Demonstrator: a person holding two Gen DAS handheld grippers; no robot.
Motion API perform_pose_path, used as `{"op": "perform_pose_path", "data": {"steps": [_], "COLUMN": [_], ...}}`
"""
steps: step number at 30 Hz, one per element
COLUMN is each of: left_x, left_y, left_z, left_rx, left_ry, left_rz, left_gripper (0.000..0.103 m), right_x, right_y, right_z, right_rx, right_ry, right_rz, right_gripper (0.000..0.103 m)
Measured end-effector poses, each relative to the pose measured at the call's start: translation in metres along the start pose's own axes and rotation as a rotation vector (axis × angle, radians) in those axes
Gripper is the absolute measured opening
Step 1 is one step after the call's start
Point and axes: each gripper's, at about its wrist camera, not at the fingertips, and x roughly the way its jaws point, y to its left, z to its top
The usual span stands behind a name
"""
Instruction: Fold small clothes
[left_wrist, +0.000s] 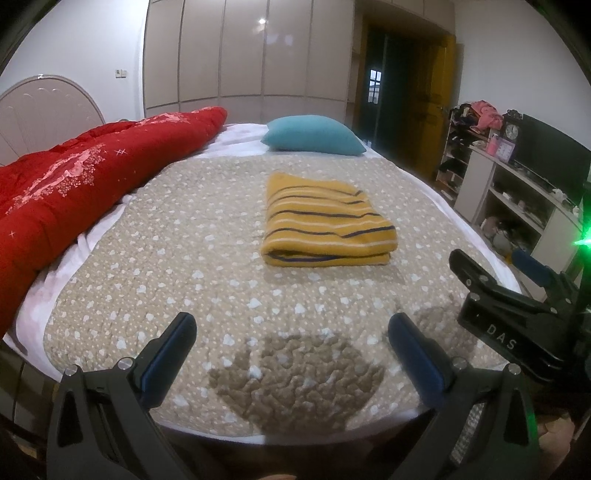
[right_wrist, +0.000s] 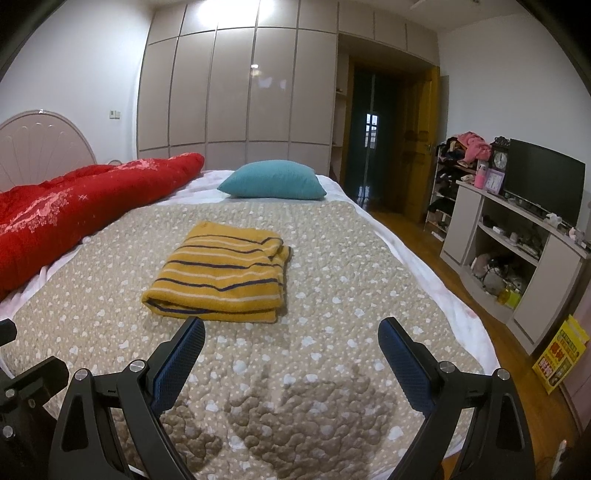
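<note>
Your folded mustard striped garment (left_wrist: 327, 225) lies on the bed's quilt (left_wrist: 177, 258), well ahead of both tools; your left tool (left_wrist: 291, 328) hangs wide open and empty over the near edge; your right tool (right_wrist: 291, 332) likewise, with the garment ahead-left.

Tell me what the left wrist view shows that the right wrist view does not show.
Only the left wrist view shows the right tongs from the side, open and empty, with a green light behind them.

Only the right wrist view shows the yellow box on the wooden floor.

Both show the folded yellow striped garment lying on the dotted bed cover, the teal pillow, the red quilt, the wardrobe and the black screen. The left tongs are open too, touching nothing.
</note>
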Motion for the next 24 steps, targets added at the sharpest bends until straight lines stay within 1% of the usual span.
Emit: {"op": "perform_pose_path", "data": {"steps": [24], "left_x": [0.015], "left_y": [0.010], "left_z": [-0.004], "left_rx": [-0.036], "left_ry": [0.065], "left_rz": [-0.029], "left_gripper": [0.103], "right_x": [0.011], "right_y": [0.004], "right_z": [-0.002], "right_rx": [-0.035], "right_ry": [0.033], "right_rz": [0.014], "right_gripper": [0.097]}}
